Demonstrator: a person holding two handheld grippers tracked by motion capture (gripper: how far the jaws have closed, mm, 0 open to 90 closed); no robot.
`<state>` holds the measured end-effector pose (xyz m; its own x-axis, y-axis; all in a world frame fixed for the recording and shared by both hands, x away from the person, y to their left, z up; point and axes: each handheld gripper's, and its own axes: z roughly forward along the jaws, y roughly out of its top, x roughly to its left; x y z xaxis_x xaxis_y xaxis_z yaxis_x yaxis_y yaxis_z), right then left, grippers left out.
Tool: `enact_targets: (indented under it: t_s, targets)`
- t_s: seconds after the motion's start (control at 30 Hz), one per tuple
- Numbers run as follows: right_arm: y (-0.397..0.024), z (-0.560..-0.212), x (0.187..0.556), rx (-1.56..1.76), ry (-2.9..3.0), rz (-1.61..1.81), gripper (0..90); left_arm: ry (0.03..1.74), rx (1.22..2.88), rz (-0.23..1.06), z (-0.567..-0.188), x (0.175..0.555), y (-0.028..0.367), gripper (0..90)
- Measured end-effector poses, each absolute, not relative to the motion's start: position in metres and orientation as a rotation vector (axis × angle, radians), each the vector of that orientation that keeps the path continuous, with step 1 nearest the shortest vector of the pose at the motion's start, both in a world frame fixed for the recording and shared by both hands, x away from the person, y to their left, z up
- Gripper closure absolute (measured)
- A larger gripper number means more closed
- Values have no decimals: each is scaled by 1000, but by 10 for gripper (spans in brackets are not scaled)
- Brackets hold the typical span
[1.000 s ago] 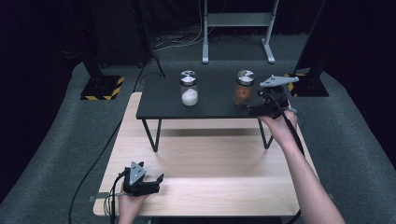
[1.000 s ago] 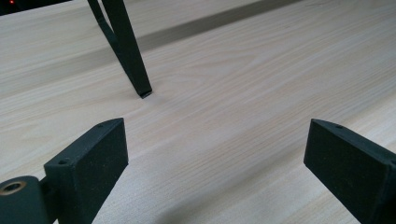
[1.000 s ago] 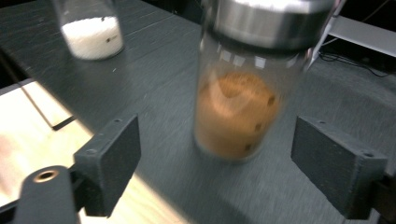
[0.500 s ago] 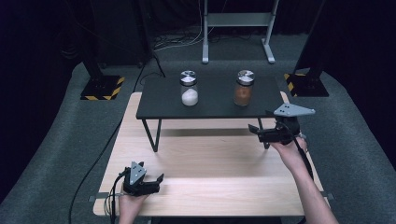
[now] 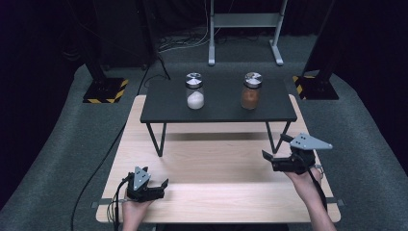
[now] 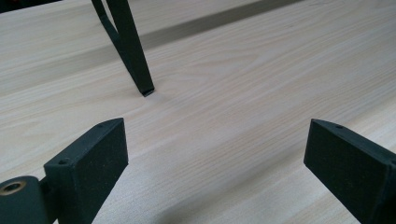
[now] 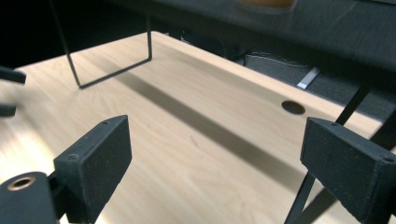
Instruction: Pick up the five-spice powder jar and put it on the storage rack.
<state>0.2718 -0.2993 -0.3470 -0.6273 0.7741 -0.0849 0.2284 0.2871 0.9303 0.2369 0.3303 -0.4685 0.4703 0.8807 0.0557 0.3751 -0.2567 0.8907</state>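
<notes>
Down from the brown jar (image 5: 251, 91) I've brought my right gripper (image 5: 267, 157), jaws just opened wide, empty; left gripper (image 5: 161, 186) wide, empty.

The left gripper (image 5: 163, 185) sits low at the near left, held in the left hand (image 5: 134, 209), its jaws spread wide with nothing between them. The right gripper (image 5: 265, 158) is held off to the right by the right hand (image 5: 302, 177), forearm angling in from below; its jaws have just been opening and stand wide, empty.
</notes>
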Motion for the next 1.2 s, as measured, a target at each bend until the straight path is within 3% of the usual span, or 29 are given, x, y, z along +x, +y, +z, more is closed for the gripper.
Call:
enact_targets:
  t_s: [0.4,1.2]
  targets:
    - [-327,-414,254,982,2026,1323,61,1056,1838,723,-468,236,330,56]
    - [-350,-458,253,1067,2041,1244,53,1050,1852,723,-467,237,329,54]
